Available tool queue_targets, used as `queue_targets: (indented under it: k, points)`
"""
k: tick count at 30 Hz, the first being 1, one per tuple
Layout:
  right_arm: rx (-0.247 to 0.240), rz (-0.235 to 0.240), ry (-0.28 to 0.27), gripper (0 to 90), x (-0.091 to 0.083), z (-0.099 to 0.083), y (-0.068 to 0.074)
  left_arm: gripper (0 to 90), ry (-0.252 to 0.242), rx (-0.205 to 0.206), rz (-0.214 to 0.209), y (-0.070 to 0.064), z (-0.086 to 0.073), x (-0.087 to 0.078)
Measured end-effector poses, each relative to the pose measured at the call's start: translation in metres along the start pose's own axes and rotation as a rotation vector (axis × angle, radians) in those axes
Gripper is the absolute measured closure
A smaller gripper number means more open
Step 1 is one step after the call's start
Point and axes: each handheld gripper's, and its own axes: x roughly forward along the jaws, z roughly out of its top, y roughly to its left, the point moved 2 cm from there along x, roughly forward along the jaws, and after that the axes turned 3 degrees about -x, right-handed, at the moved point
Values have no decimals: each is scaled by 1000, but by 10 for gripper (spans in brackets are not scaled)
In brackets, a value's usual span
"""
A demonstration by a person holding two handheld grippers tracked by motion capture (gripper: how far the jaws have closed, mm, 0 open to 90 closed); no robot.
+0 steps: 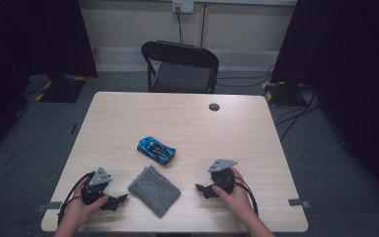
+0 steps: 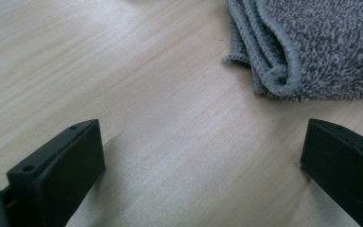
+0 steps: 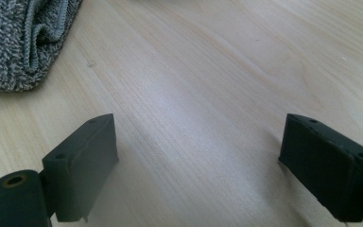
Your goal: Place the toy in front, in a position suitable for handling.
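A folded grey cloth [image 1: 154, 190] lies near the front edge of the wooden table [image 1: 187, 118], between my two grippers. Behind it sits a blue toy car [image 1: 156, 150]. My left gripper [image 1: 121, 201] rests on the table just left of the cloth and is open, with nothing between its jaws; the cloth's folded edge [image 2: 283, 61] lies ahead to the right. My right gripper [image 1: 201, 189] rests right of the cloth, open and empty too, with the cloth's corner [image 3: 23, 42] at its upper left.
A black folding chair [image 1: 180, 66] stands behind the table's far edge. A dark round grommet [image 1: 214, 106] is set in the tabletop at the back right. Cables run over the floor at the right.
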Motion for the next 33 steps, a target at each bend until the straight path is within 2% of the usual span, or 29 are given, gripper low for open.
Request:
queue_targets:
  k: [10,14,16,23,24,28,30,33]
  points:
    - [1,-7,5,115,0,0,0,0,-1,0,0,0,0,0]
    - [-4,-1,35,137,-1,4,-1,0,-1,0,0,0,0,0]
    - [-11,-15,42,141,-2,7,-4,0,-1,0,0,0,0,0]
    - [17,7,0,144,-8,20,-11,0,-1,-1,0,0,0,0]
    - [11,-2,-1,144,-7,22,-12,0,-1,-1,1,0,0,0]
    - [21,-5,-13,143,-4,27,-12,0,-1,-3,4,0,0,0]
    - [-4,-25,-18,144,0,31,-12,0,-1,-6,5,-1,0,0]
    - [18,-6,-19,143,3,35,-13,0,-1,-5,5,-1,0,0]
